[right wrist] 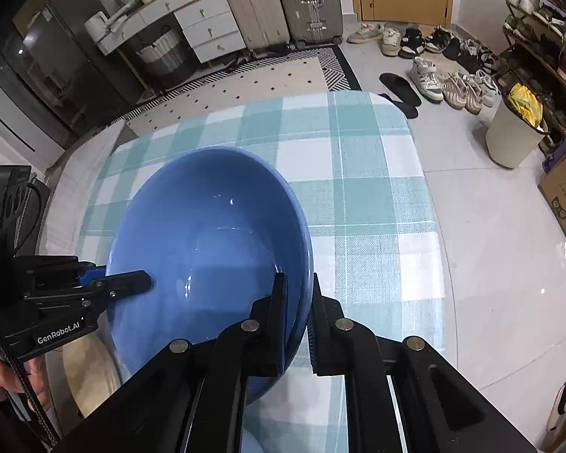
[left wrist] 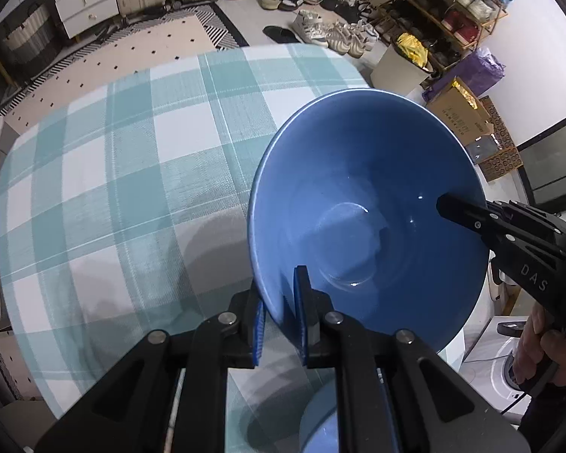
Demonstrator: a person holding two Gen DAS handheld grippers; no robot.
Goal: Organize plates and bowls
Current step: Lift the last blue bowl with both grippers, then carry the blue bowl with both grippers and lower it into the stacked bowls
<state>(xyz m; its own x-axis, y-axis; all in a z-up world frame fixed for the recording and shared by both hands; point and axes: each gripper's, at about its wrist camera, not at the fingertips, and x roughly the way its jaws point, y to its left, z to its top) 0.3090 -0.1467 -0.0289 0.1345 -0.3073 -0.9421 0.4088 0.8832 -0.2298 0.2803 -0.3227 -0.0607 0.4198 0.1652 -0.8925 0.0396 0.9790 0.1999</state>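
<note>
Two grippers, our left gripper (left wrist: 281, 313) and right gripper (right wrist: 298, 324), are pinching opposite rims of the blue bowl (left wrist: 366, 211) above the teal checked tablecloth (left wrist: 132, 173); shoes (right wrist: 434, 79) and suitcases (right wrist: 279, 3) are lining the tiled floor (right wrist: 490, 226).

A plain blue bowl (left wrist: 366, 204) fills the right of the frame over a teal-and-white checked tablecloth (left wrist: 132, 173); black grippers carry blue pads (left wrist: 300, 313); the upper-left rug (left wrist: 139, 56) is beige with black dots

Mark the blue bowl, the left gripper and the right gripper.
blue bowl (left wrist: 358, 204): left wrist view, inner wall.
left gripper (left wrist: 281, 324): left wrist view, between fingertips at the rim.
right gripper (right wrist: 296, 324): right wrist view, between fingertips at the rim.
</note>
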